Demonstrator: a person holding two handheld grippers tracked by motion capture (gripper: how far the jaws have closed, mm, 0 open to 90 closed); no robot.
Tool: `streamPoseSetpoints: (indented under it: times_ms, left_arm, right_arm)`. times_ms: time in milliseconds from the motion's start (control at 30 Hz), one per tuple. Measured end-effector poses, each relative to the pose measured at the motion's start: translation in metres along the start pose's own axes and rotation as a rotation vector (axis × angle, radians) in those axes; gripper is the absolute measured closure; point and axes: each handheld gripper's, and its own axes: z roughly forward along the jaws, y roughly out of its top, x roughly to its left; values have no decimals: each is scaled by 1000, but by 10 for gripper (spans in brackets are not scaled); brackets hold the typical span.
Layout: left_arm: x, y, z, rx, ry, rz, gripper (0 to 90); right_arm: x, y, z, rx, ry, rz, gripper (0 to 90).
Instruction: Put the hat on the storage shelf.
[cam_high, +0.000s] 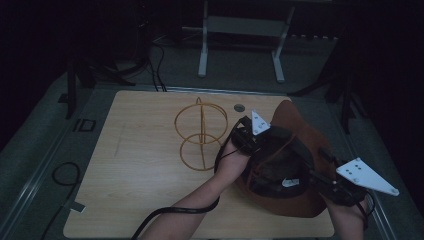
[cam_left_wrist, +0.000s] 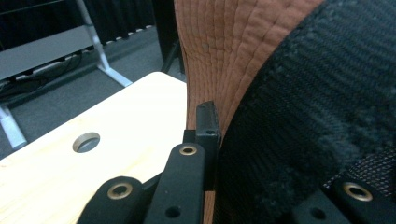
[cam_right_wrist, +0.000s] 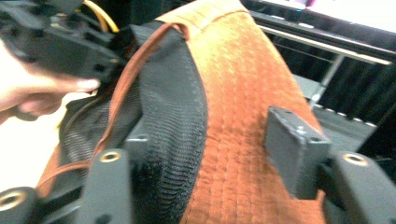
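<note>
on the left side of the wooden table (cam_high: 130, 165) sits a yellow wire frame (cam_high: 201, 134), two hoops crossed by an upright loop, standing free of everything. just right of it comes the left gripper (cam_high: 248, 134), in the hand reaching across, its jaws pinched tight on the near-left edge of the brown hat (cam_high: 300, 131); in the left gripper view one black jaw presses flat against the stitched brim, with the black mesh lining bulging beside it. the hat lies upside down on the right half of the table, opening upward, dark lining showing. further right, the right gripper (cam_high: 327, 186) is at the hat's near-right rim, jaws spread, one on either side of the brim, the outer pad standing clear of the cloth.
</note>
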Motion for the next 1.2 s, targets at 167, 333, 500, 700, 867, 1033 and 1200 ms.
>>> streamPoseSetpoints:
  times_ms: [167,333,500,700,867,1033,1200]
  left_arm:
    - [1,3,-6,-18,-1,4,875]
    - [2,6,-12,-33,10,4,875]
    - [14,6,-21,-67,4,-33,875]
    - [23,6,-34,-125,-42,-51,874]
    - [29,5,-43,-188,-73,-85,874]
    - [33,5,-47,-281,-152,-90,874]
    - [31,5,-50,-371,-206,-87,874]
  right_arm:
    - [1,-1,-12,14,75,-14,343]
    - [3,-2,-17,31,134,-34,272]
    - [-1,-4,-27,20,183,-11,203]
    - [-34,-15,-42,6,81,27,300]
    - [-56,-33,-42,52,26,56,354]
    - [-54,-46,-29,76,125,68,348]
    - [-44,-48,-20,70,200,65,344]
